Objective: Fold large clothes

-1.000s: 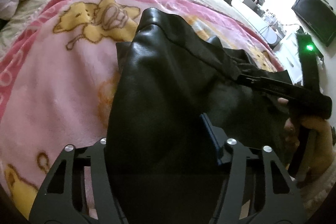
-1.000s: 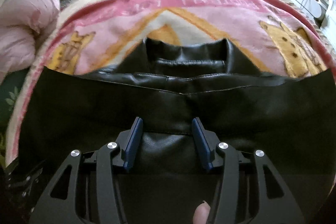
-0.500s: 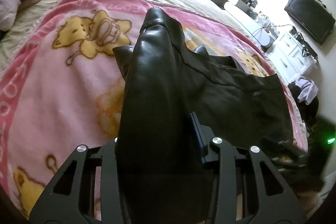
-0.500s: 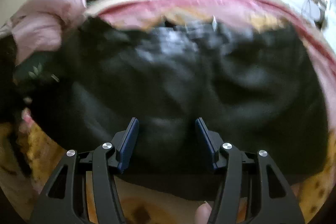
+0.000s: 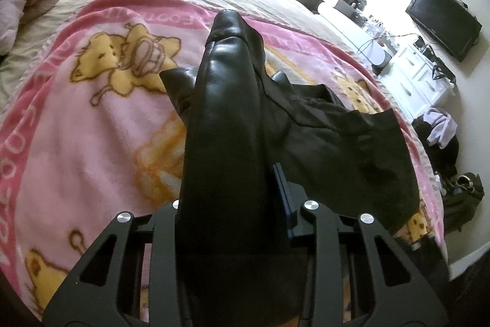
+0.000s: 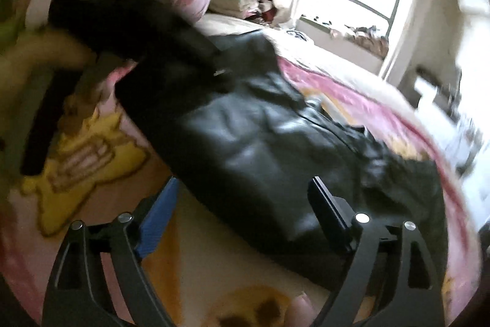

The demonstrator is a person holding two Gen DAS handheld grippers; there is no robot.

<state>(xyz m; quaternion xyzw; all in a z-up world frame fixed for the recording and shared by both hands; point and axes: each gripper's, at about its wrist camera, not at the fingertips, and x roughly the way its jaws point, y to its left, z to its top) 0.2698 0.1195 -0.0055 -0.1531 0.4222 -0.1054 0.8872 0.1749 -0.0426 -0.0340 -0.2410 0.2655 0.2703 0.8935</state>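
Black leather sleeve (image 5: 226, 124) pinched in left claw (image 5: 226, 204), jaws closing on it, raised off bed. Right claw (image 6: 245, 204) opening wide, nothing btwn pads, just over jacket (image 6: 251, 149) edge. Jacket body spread on pink cartoon blanket (image 5: 76, 137), mid-bed. TV (image 5: 444, 20) on far wall.

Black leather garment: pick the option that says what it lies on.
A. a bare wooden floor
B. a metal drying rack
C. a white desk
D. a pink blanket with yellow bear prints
D: the black leather garment is spread over the pink blanket, whose yellow bear prints show beside it.
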